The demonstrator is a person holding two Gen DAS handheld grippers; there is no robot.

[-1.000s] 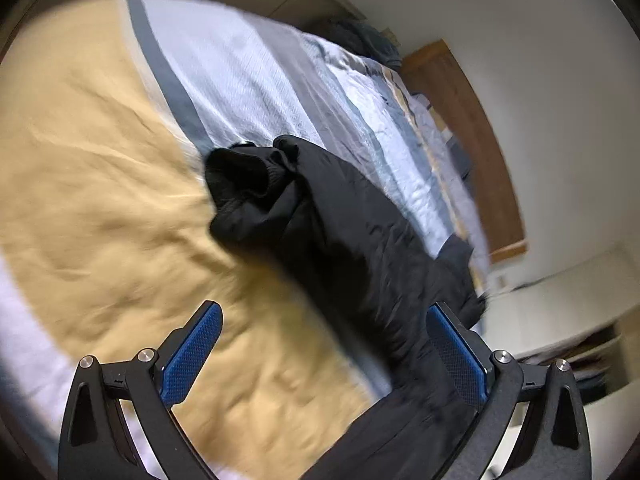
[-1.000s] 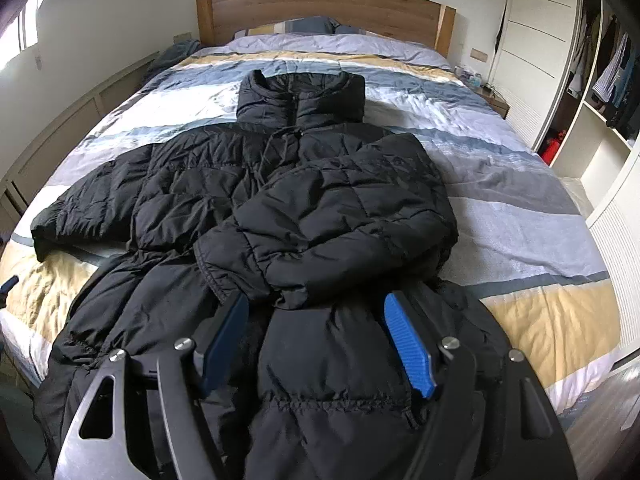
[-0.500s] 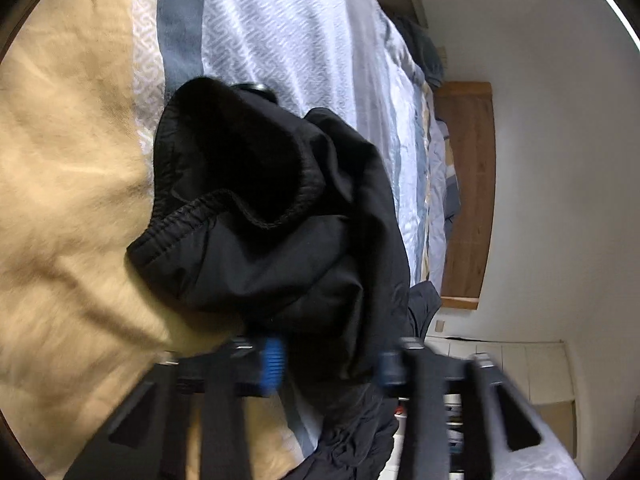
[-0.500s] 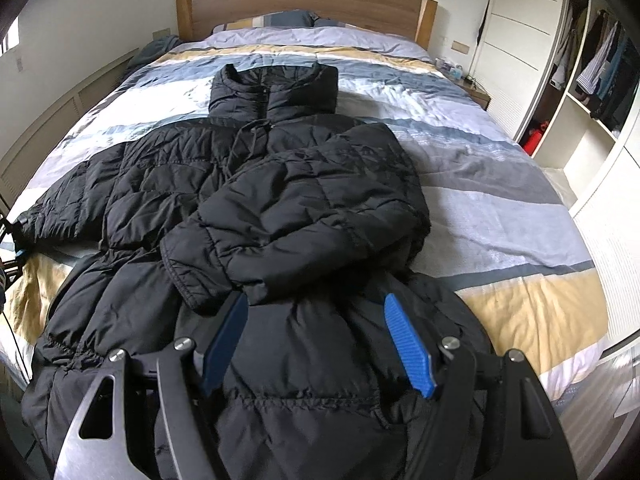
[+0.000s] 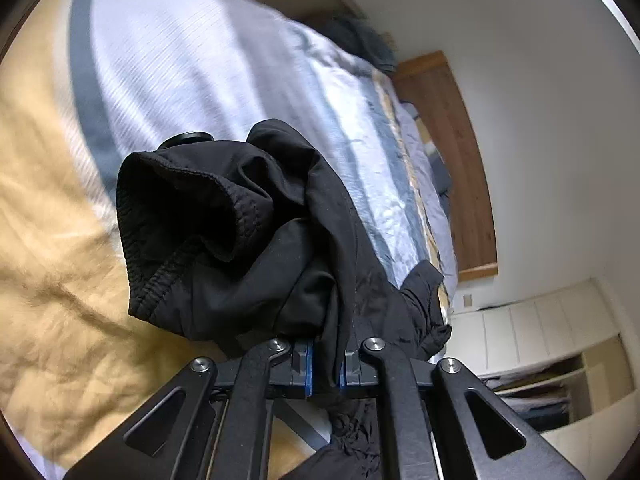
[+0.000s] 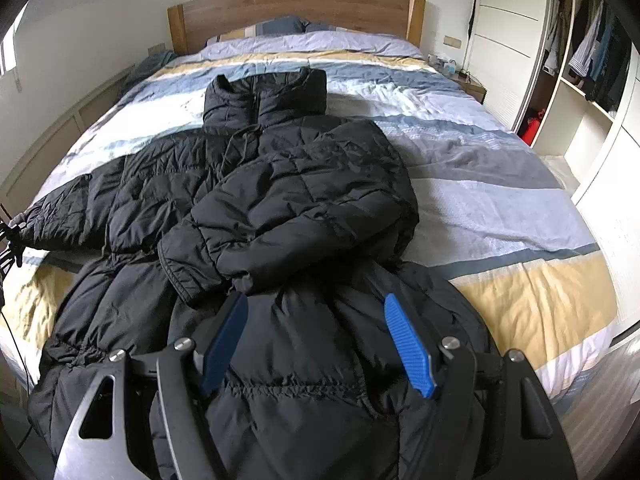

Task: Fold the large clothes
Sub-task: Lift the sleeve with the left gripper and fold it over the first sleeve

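Now clamped on the black jacket's (image 6: 280,200) cuff (image 5: 192,240), the left gripper (image 5: 325,372) lifts it; the right gripper (image 6: 316,344) hovers wide.

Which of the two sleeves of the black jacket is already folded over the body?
The right-hand sleeve in the right wrist view: it lies across the chest. The other sleeve lies stretched out toward the bed's edge.

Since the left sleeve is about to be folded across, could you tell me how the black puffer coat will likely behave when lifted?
The black puffer coat will probably flop: its cuff sags from the left hand-held gripper. Its quilted padding suggests it is light yet bulky, so folds may spring back. The smooth shell may be slippery.
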